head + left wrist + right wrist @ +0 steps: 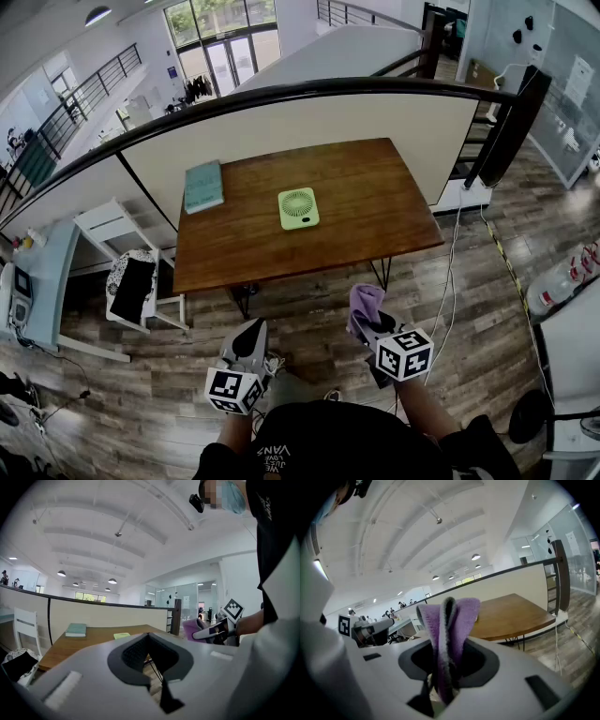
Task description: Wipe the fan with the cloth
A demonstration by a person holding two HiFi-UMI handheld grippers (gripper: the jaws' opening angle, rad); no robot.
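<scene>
A small light-green fan point(298, 207) lies flat near the middle of the brown wooden table point(375, 202); in the left gripper view the fan point(122, 635) shows as a pale green slab on the table top. A purple cloth point(365, 306) is pinched in my right gripper point(373, 328), which hangs over the floor in front of the table. In the right gripper view the cloth point(447, 634) stands folded up between the jaws. My left gripper point(249, 339) is shut and empty, also short of the table, to the left of the right one.
A teal book point(203, 185) lies at the table's far left. A white chair point(127, 267) with a dark item on it stands left of the table. A low white partition with a dark rail point(309, 89) runs behind the table. A cable point(454, 272) trails on the wooden floor at right.
</scene>
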